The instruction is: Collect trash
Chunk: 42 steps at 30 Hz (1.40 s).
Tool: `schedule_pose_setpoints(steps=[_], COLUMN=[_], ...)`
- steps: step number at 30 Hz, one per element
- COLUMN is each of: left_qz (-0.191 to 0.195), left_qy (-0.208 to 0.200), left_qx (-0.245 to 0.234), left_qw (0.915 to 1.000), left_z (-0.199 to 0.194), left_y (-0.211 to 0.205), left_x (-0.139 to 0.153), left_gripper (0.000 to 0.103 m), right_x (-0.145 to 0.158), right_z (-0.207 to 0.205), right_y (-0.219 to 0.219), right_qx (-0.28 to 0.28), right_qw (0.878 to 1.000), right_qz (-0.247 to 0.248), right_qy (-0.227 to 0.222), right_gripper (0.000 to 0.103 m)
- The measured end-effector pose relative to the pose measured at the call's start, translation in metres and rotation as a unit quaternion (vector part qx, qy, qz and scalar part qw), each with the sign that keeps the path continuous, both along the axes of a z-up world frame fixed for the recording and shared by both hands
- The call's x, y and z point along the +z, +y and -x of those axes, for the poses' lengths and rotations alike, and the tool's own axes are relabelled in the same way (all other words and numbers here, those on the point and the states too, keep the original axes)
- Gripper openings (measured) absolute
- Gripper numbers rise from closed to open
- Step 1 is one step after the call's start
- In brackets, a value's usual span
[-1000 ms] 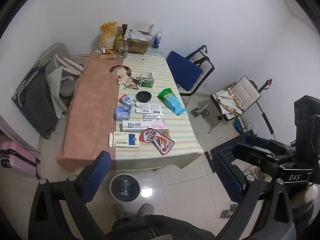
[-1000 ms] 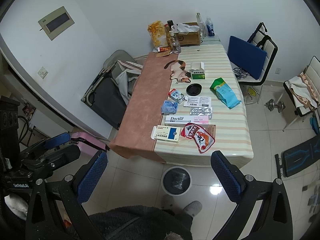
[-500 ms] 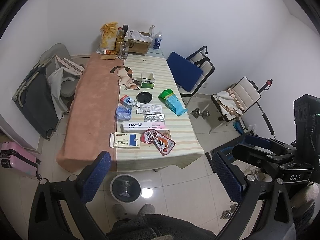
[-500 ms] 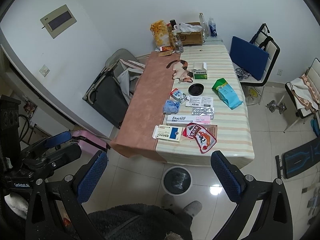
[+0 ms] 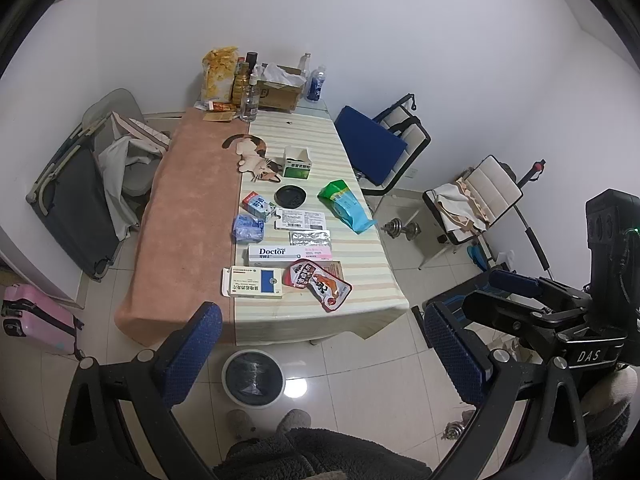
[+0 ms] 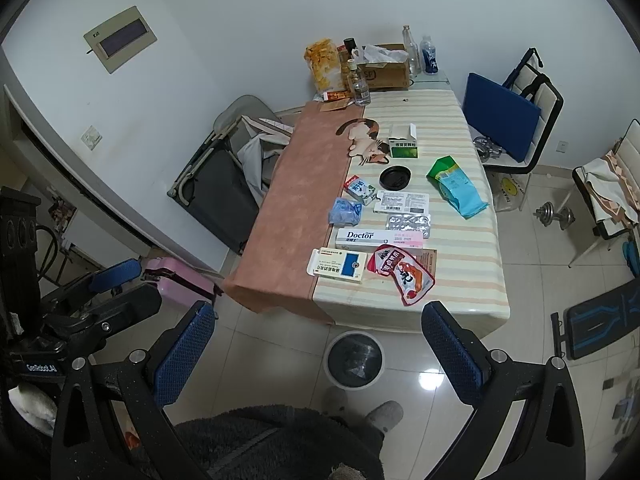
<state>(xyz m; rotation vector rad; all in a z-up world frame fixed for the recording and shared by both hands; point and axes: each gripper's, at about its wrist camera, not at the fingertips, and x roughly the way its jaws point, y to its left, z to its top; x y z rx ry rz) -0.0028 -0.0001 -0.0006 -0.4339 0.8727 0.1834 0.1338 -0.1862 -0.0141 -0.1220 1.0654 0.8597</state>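
Trash lies on the striped table (image 5: 360, 280): a red snack pouch (image 5: 320, 285), a white-and-blue medicine box (image 5: 253, 282), a white "Doctor" box (image 5: 289, 252), blister packs (image 5: 310, 235), a crumpled blue wrapper (image 5: 248, 228), a green-and-blue bag (image 5: 346, 206) and a black lid (image 5: 291, 195). A white bin with a black liner (image 5: 253, 376) stands on the floor at the table's near end. My left gripper (image 5: 320, 354) and right gripper (image 6: 318, 354) are both open and empty, high above the floor, well short of the table.
Bottles, a snack bag and a cardboard box (image 5: 278, 90) crowd the table's far end. A folded cot (image 5: 72, 196) and pink suitcase (image 5: 36, 322) stand left; chairs (image 5: 384, 148) and dumbbells (image 5: 402, 230) stand right. My slippers (image 5: 268, 424) are beside the bin.
Both views have shifted slightly; the table sits a little lower and farther in frame. Both grippers stay open and nothing on the table has moved.
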Motion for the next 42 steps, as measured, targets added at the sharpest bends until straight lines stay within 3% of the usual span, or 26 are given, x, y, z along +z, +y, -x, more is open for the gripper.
schedule_pose_setpoints(steps=[42], left_qz=[0.000], left_qy=[-0.001], left_qx=[-0.007], left_qw=[1.0000], left_z=[-0.003], left_y=[0.002], left_x=[0.002], left_gripper=[0.103], right_x=[-0.002], right_z=[0.011], right_y=[0.010], right_qx=[-0.007], right_qw=[1.000], right_qz=[-0.008], right_qy=[0.004], right_gripper=[0.103])
